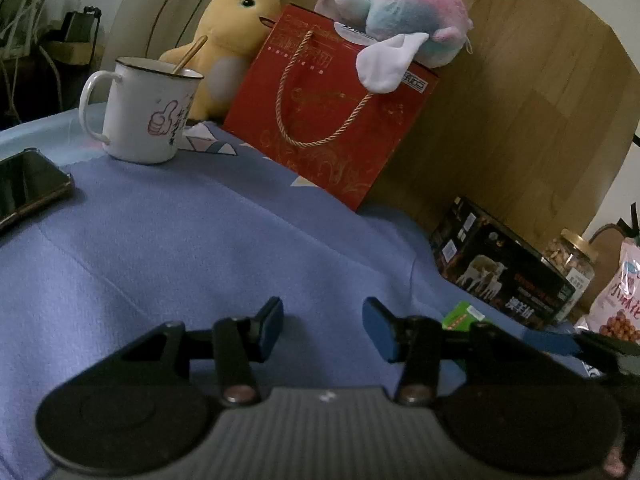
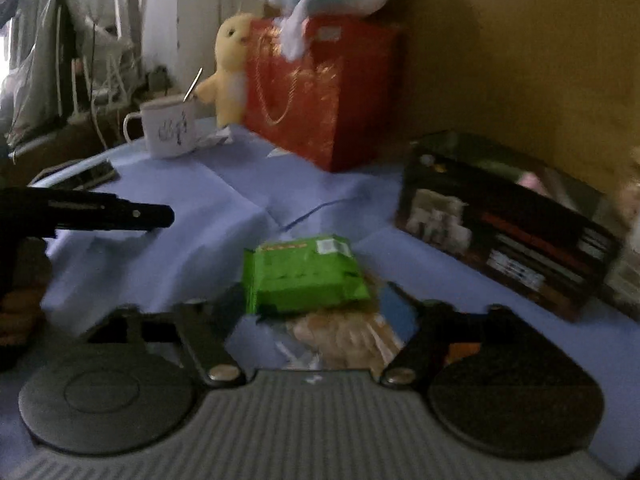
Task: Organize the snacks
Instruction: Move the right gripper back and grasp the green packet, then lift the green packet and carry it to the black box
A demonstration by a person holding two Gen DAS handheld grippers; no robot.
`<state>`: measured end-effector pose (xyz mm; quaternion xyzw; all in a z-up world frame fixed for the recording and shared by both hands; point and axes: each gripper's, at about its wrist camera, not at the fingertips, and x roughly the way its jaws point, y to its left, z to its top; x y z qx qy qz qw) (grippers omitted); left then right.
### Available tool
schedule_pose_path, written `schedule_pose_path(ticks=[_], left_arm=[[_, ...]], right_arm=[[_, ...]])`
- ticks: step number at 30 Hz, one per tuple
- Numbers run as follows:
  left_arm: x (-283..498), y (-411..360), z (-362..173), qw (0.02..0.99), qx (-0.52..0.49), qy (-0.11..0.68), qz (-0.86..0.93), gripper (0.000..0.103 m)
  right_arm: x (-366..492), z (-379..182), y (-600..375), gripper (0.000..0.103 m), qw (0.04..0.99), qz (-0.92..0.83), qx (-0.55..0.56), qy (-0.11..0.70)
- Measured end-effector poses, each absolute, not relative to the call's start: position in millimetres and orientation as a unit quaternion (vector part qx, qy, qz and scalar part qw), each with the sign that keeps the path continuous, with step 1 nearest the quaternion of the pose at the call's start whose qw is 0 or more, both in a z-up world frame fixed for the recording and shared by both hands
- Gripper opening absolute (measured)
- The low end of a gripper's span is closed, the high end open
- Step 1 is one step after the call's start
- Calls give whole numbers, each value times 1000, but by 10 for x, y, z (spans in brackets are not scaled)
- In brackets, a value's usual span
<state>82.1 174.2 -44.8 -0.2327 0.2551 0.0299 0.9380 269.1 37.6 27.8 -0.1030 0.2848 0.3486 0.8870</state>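
A green snack packet (image 2: 304, 276) lies on the blue cloth (image 2: 224, 208), on top of a clear pack of tan snacks (image 2: 344, 336). My right gripper (image 2: 312, 304) is open, its fingers on either side of these packs; contact is blurred. The green packet's corner also shows in the left wrist view (image 1: 464, 314). My left gripper (image 1: 322, 326) is open and empty over bare cloth (image 1: 200, 248); it also shows as a dark arm in the right wrist view (image 2: 120, 214). A black snack box (image 1: 504, 272), a jar of nuts (image 1: 572, 260) and a pink snack bag (image 1: 618, 300) stand at the right.
A red gift bag (image 1: 332, 120) with a pastel plush (image 1: 400, 12) on it stands at the back by a yellow plush (image 1: 232, 40). A white mug with a spoon (image 1: 144, 116) and a phone (image 1: 28, 188) are at the left. A wooden board (image 1: 520, 100) backs the table.
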Motion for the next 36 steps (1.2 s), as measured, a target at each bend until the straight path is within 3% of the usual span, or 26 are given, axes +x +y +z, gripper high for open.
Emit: schedule_pose_path(ticks=[1,4,8,15,22,24,26,29,36], left_arm=[[818,1739,-449,938,-233,255,30,45],[817,1744,-450,938,-233,255,30,45],[828,1761,-457,937,-237,254,26,45],[825,1747,-461,938,-232,256,27,45],[864,1692,-440,941,-208,266,24,52],[874,1670,-413,939,-209,273,22,52],[858,1590,-374,931,-238,275,-9,52],[832,1339,-285,928,-241,277,-60,52],[821,685,-263,882,-256,363,-155,48]], right_arm=[[2737,232,436,82,884,352,-107,289],[2772,145,533,64,879,358,-120,292],[2561,174,530,58,881,362,-132,274],[2120,365,44,58,863,407,-30,299],[1828,332,-411,59,891,357,-11,281],[1851,321,-427,64,894,342,-10,290],[1813,311,-389,75,892,346,-32,289],[1745,305,-388,75,894,342,-52,284],[1771,197,-561,75,876,356,-17,326]])
